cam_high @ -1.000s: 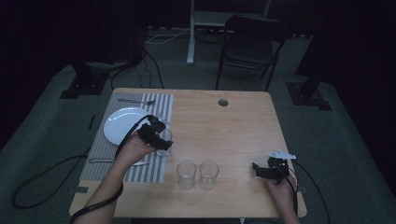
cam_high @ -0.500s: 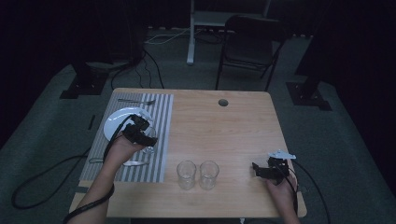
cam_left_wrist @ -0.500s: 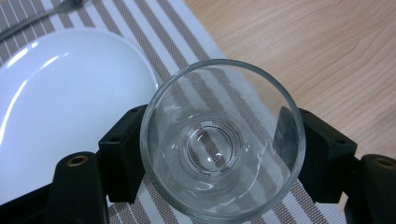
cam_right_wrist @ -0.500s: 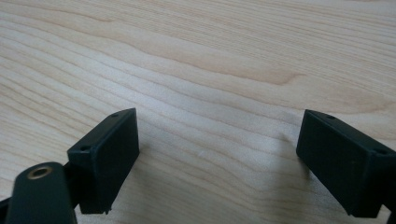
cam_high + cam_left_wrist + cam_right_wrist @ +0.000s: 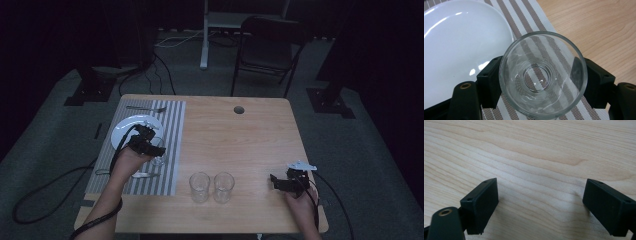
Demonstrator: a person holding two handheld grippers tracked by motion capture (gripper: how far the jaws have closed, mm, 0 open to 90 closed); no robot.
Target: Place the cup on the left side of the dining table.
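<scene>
Clamping the glass (image 5: 543,75), the left gripper (image 5: 541,82) hovers beside the plate's (image 5: 456,42) rim.

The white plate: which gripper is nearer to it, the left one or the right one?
Left. The left gripper is at the white plate's near edge over the striped placemat, shut on a glass. The right gripper rests far across the table, open.
</scene>
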